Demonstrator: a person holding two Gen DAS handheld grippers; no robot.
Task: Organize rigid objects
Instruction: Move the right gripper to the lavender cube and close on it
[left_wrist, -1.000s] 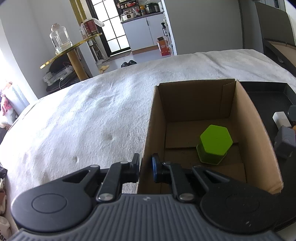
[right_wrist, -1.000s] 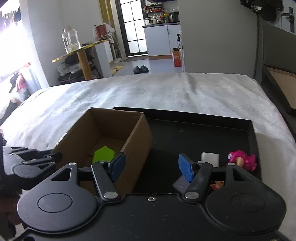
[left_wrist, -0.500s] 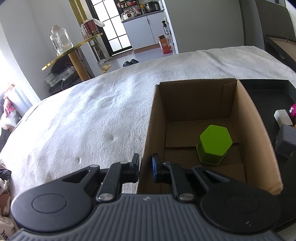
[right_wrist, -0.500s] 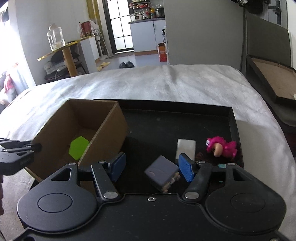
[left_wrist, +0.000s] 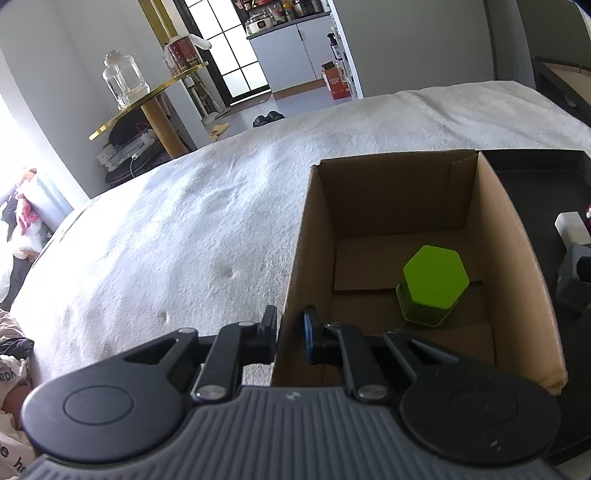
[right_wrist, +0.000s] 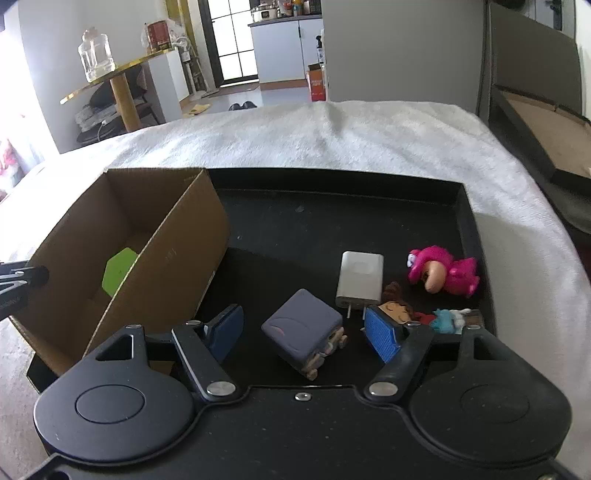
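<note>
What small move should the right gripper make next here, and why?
Probably lower the right gripper and close on the grey adapter: its jaws stand open either side of it, while the left gripper pinches the cardboard box wall, ready for it.

Right gripper (right_wrist: 303, 326) low at six o'clock, jaws spread wide, and the grey block (right_wrist: 303, 328) sits between the blue pads, touching neither. White charger (right_wrist: 360, 280) lies just beyond it toward one o'clock, prongs pointing back at the camera. Pink figure (right_wrist: 443, 271) on its side at three o'clock; a small brown-haired figure (right_wrist: 397, 308) and a pale blue one (right_wrist: 448, 319) crowd the right pad. All on the black tray (right_wrist: 332, 206). Cardboard box (right_wrist: 177, 251) at nine o'clock, green hexagon (right_wrist: 118, 271) inside. Left gripper's tip (right_wrist: 22, 282) just at the box's near-left wall.
</note>
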